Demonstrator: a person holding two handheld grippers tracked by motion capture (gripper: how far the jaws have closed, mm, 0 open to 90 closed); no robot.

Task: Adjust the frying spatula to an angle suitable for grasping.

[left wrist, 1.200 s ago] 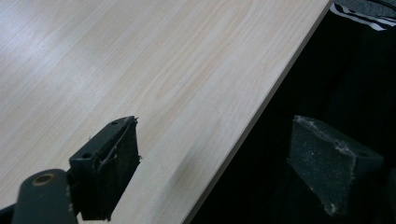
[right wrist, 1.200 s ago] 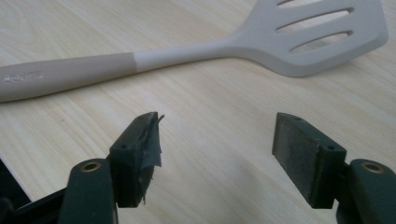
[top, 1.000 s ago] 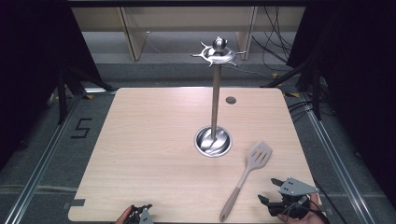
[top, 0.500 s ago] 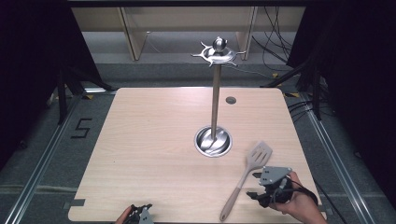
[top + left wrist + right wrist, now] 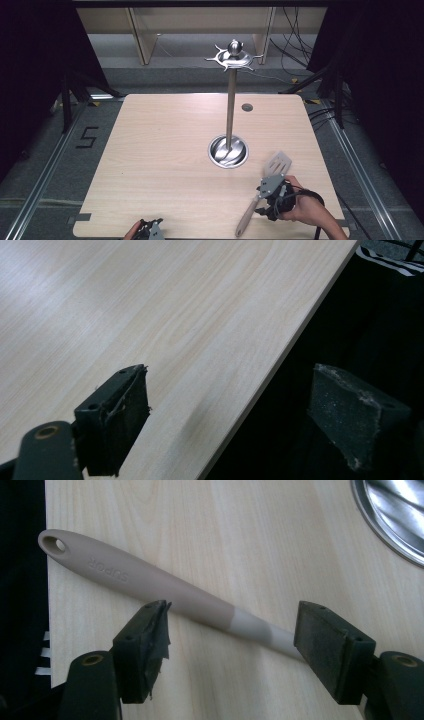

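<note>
A: While we start with the high view, where is the spatula point(image 5: 264, 187)?

B: At about five o'clock from the steel stand point(image 5: 229, 120), flat on the table point(image 5: 165, 150), slotted head toward the stand's round base, handle running toward the near edge. The right claw point(image 5: 270, 197) hovers right over its middle. The left claw point(image 5: 150, 231) sits at six o'clock, at the near table edge, well apart from both. A "5" is marked on the floor point(image 5: 86, 136) at nine o'clock.

A: And the left gripper view?

B: Left claw point(image 5: 230, 405) released, jaws wide with nothing between them; one pad point(image 5: 122, 415) over the wood, the other past the table's edge point(image 5: 280, 360).

A: The right gripper view?

B: Right claw point(image 5: 232, 640) released; its jaws have just been shifting but stand wide, one on each side of the spatula's neck point(image 5: 250, 626), pads not pressing it. The beige handle point(image 5: 130, 577) runs off toward ten o'clock, ending in a hanging hole, with "SUPOR" embossed along it, upside down from here. The stand's base rim point(image 5: 385, 520) shows at two o'clock.
</note>
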